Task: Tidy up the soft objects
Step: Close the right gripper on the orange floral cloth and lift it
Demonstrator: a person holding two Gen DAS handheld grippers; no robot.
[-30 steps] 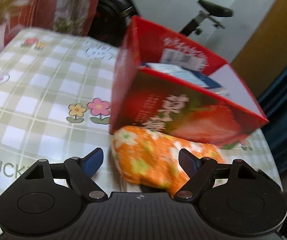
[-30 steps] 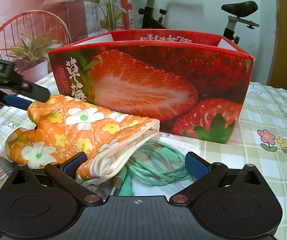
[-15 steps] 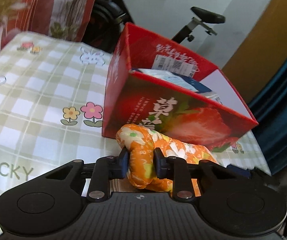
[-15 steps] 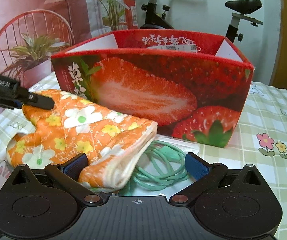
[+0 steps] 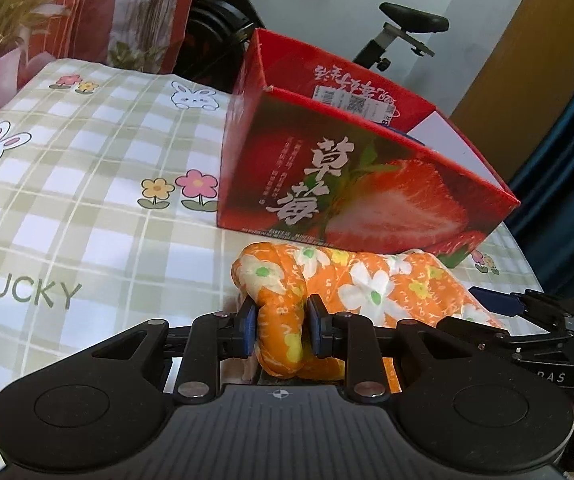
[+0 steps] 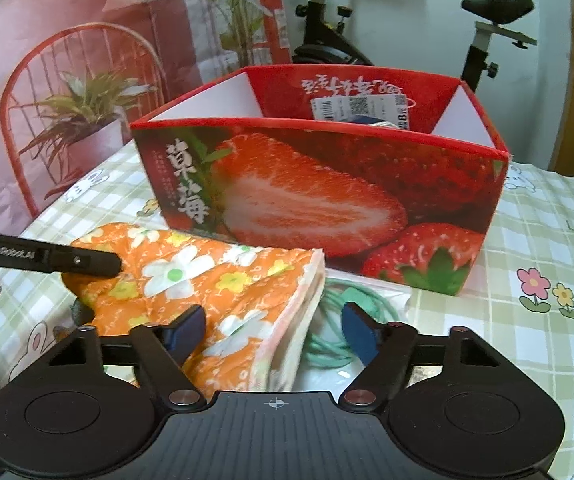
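A table is covered by a checked green-and-white tablecloth (image 5: 87, 184) printed with rabbits, flowers and the word "LUCKY"; an exercise bike (image 6: 483, 24) and a potted plant (image 6: 87, 120) are seen behind it. A red strawberry box (image 5: 351, 188) stands open on the cloth, marked with the large characters "草莓", and a barcode and QR label (image 6: 361, 108) is stuck on its inner back wall. An orange floral cloth (image 5: 367, 292) lies on the table just in front of the box. One bunched end of it is pinched between the closed jaws of the left gripper (image 5: 279, 330), whose arm is lettered "GenRobot.AI" in the right wrist view. The right gripper (image 6: 273, 326) is held with jaws wide apart over the cloth's other end and a coiled green cable (image 6: 327, 332).
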